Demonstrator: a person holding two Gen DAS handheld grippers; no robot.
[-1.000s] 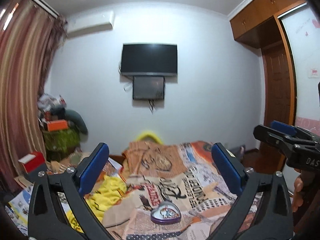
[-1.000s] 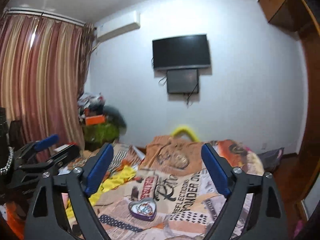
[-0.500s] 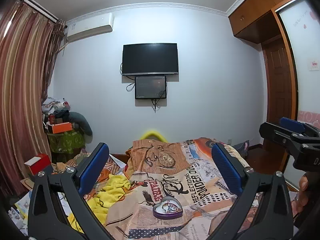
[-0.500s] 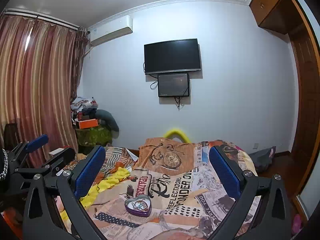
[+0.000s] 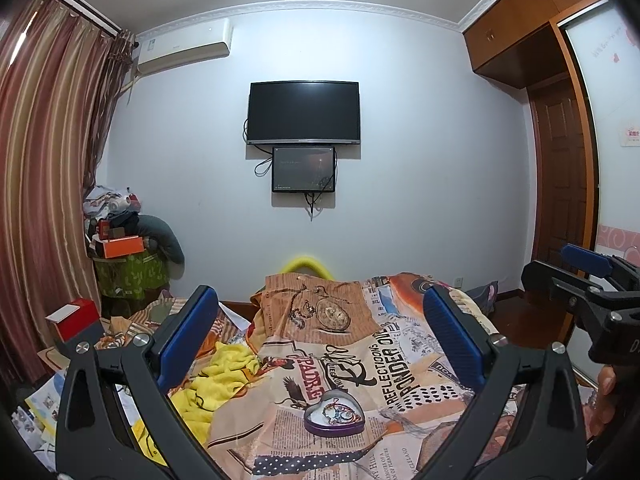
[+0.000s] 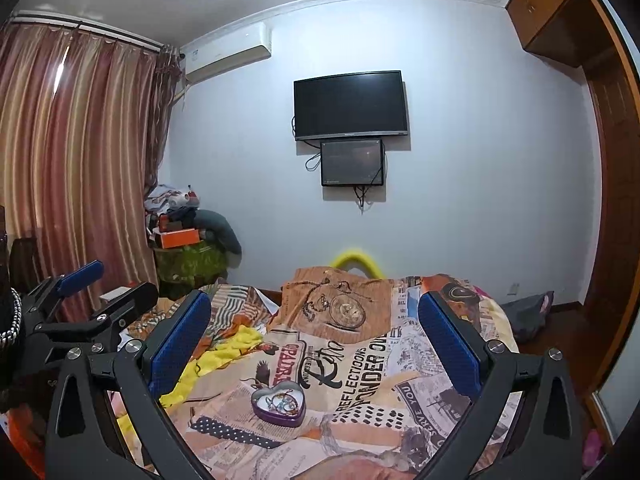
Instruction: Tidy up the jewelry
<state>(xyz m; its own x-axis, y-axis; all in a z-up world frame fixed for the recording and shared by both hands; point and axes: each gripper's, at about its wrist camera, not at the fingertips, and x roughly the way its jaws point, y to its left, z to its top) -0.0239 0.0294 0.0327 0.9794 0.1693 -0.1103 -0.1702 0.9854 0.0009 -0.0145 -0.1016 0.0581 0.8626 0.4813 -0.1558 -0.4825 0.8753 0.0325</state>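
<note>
A purple heart-shaped tin (image 5: 334, 418) lies open on the printed bedspread (image 5: 384, 360), with tangled jewelry (image 5: 337, 409) inside. It also shows in the right wrist view (image 6: 279, 403), jewelry (image 6: 282, 400) in it. My left gripper (image 5: 320, 336) is open and empty, held above the bed with the tin low between its fingers. My right gripper (image 6: 314, 332) is open and empty, also above the bed. The right gripper shows at the right edge of the left wrist view (image 5: 580, 280). The left gripper shows at the left edge of the right wrist view (image 6: 92, 300).
A yellow cloth (image 5: 216, 380) lies on the bed left of the tin. A TV (image 5: 304, 114) and a smaller screen (image 5: 303, 169) hang on the far wall. Piled boxes and clothes (image 5: 124, 248) stand by the curtain. A wardrobe and door (image 5: 560, 200) are right.
Both cameras have tilted and steadied; the earlier motion blur is gone. The heart tin sits slightly further right in both views. Both grippers stay open.
</note>
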